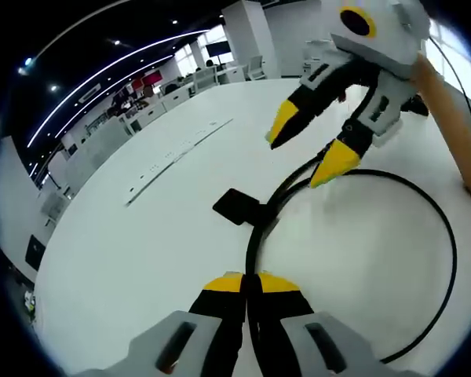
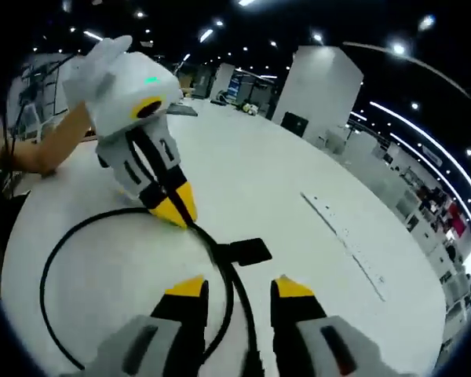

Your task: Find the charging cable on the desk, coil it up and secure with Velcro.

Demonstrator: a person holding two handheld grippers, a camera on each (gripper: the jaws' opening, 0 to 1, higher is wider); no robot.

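A black charging cable (image 1: 251, 247) lies in one wide loop on the white desk (image 1: 125, 251). Where its strands cross, a flat black Velcro tab (image 1: 237, 206) sticks out to the side. My left gripper (image 1: 251, 283) is shut on the cable just below that crossing. My right gripper (image 1: 308, 145) hovers open above the loop's far side, its yellow tips apart. In the right gripper view, my right gripper (image 2: 240, 288) stands open with the cable (image 2: 229, 294) running between its jaws, the Velcro tab (image 2: 250, 251) just ahead, and the left gripper (image 2: 175, 208) pinching the cable.
A person's forearm (image 1: 447, 118) comes in behind the right gripper, and another forearm (image 2: 47, 153) rests on the desk behind the left gripper. A long thin seam with small marks (image 1: 173, 157) runs across the desk (image 2: 314, 181). Office desks and pillars stand far behind.
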